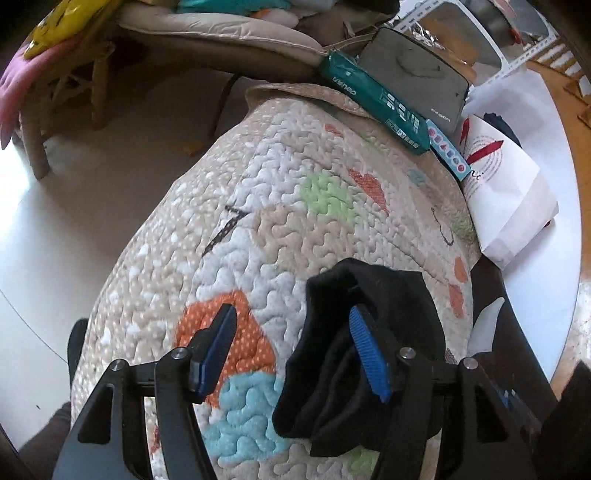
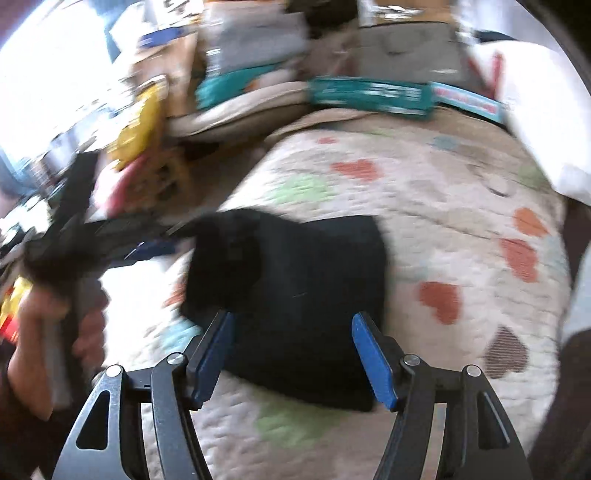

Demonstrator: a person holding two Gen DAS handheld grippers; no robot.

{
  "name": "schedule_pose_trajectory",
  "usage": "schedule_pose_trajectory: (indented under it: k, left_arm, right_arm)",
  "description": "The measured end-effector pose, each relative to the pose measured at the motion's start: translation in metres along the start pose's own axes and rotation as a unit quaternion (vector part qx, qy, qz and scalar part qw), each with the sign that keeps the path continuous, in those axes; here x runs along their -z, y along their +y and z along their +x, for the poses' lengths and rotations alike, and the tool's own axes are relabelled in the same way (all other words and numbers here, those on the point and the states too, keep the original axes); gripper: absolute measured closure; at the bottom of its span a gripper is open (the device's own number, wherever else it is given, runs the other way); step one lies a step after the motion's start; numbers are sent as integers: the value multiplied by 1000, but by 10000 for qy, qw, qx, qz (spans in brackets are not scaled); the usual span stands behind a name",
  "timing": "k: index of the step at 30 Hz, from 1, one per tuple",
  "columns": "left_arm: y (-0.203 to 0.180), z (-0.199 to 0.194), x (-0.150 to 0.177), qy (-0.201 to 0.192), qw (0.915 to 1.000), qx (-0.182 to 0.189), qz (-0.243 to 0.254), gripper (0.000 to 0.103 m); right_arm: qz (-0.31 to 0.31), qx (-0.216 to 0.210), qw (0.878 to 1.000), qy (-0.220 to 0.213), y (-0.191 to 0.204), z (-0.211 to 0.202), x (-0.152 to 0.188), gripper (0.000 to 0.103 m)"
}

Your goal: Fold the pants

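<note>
Black pants (image 2: 306,295) lie folded in a compact bundle on a quilted patterned mat (image 2: 443,229). In the left wrist view the pants (image 1: 373,332) bunch up around the right finger (image 1: 369,354) of my left gripper (image 1: 295,350), whose jaws stand wide apart. My right gripper (image 2: 295,358) is open just above the near edge of the bundle, blue pads either side. The left gripper and the hand holding it show blurred at the left of the right wrist view (image 2: 74,240).
The mat (image 1: 258,221) covers a table. At its far edge lie a teal box (image 1: 373,99), a grey case (image 1: 417,74) and a white paper bag (image 1: 506,192). A cushioned chair (image 1: 203,29) stands behind. The white floor (image 1: 55,221) is to the left.
</note>
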State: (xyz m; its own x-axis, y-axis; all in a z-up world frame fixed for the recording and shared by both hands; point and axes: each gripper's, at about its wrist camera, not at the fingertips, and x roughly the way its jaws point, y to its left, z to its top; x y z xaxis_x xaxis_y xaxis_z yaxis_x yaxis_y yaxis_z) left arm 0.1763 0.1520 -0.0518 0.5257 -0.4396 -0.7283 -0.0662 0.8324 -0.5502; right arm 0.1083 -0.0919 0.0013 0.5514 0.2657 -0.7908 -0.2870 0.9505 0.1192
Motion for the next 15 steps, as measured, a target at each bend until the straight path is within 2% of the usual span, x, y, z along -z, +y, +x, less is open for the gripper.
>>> schedule_pose_trajectory:
  k: [2, 5, 8, 11, 14, 15]
  left_arm:
    - [7, -3, 4, -11, 9997, 155, -214, 40]
    - [10, -9, 13, -67, 9983, 417, -413, 40]
    - [-3, -11, 25, -75, 9988, 441, -214, 40]
    - [-21, 2, 41, 141, 9995, 96, 283, 40]
    - [-27, 15, 57, 425, 9973, -185, 567, 40]
    - [-29, 18, 60, 493, 9964, -227, 649, 40]
  right_arm:
    - [291, 165, 9994, -27, -20, 0, -3, 31]
    - [687, 132, 9975, -18, -39, 2, -2, 31]
    - [794, 35, 9967, 138, -43, 13, 0, 31]
    - [797, 20, 9961, 380, -39, 35, 1, 31]
    - [610, 115, 9965, 553, -30, 48, 3, 32]
    - [515, 183, 9968, 584, -27, 51, 5, 39]
